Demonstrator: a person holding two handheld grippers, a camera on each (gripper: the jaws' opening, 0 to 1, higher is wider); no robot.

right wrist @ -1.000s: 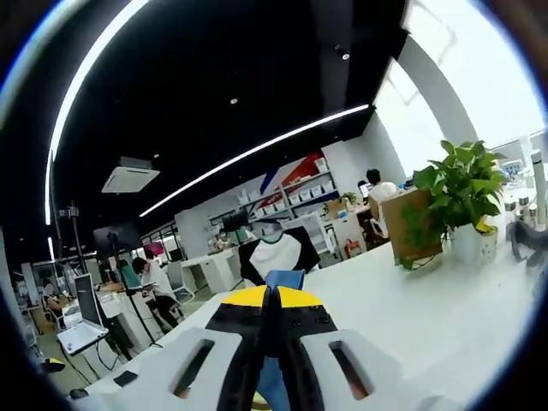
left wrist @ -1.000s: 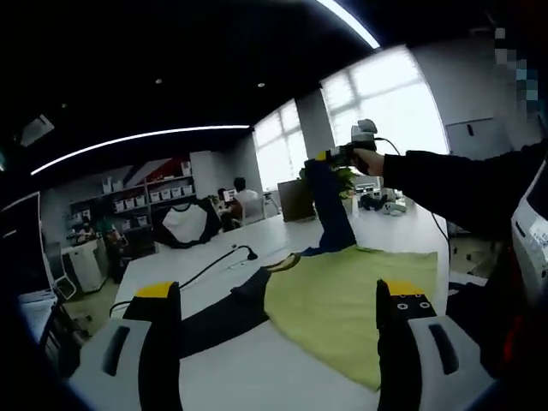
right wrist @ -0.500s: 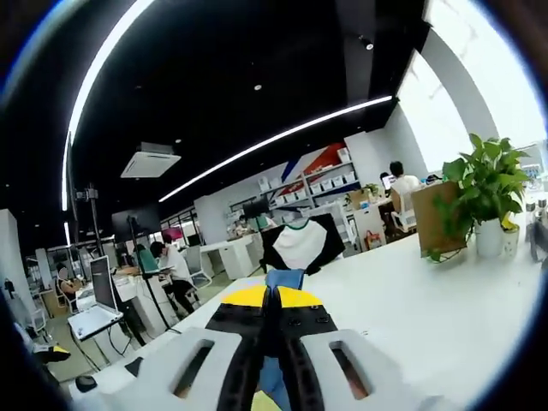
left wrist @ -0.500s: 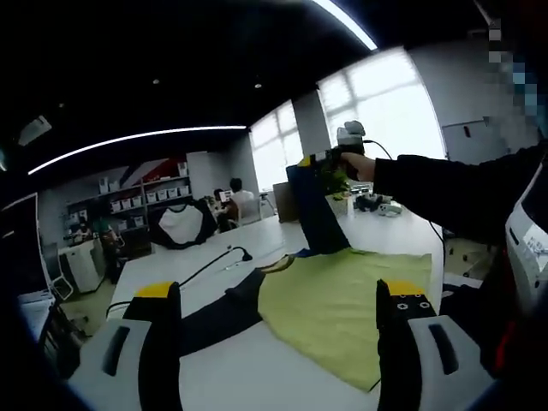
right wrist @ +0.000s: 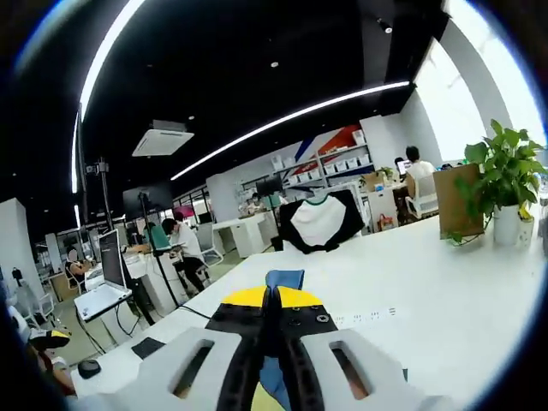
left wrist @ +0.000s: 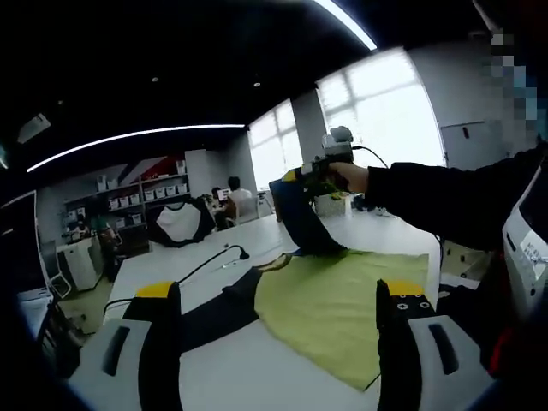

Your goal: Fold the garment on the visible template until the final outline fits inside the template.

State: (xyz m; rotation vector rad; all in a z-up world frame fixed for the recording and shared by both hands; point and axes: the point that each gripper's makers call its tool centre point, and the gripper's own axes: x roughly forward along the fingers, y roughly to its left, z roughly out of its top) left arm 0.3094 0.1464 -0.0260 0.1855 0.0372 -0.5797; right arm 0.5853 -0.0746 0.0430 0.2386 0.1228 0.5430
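A yellow-green garment with navy sleeves lies spread on the white table. One navy sleeve stretches out to the left on the tabletop. The other navy sleeve is lifted off the table, and my right gripper, held by a dark-sleeved arm, is shut on its top end. In the right gripper view the shut right gripper has blue fabric sticking out past the tips. My left gripper stands open above the garment's near edge, holding nothing.
A black cable runs across the table beyond the garment. A potted plant stands at the table's far right. A black-and-white shirt hangs at the table's far end. Several people sit at desks behind.
My right gripper has carried the raised navy sleeve leftward and a little lower, over the garment's far edge. The right gripper view has swung with it. My left gripper has stayed put.
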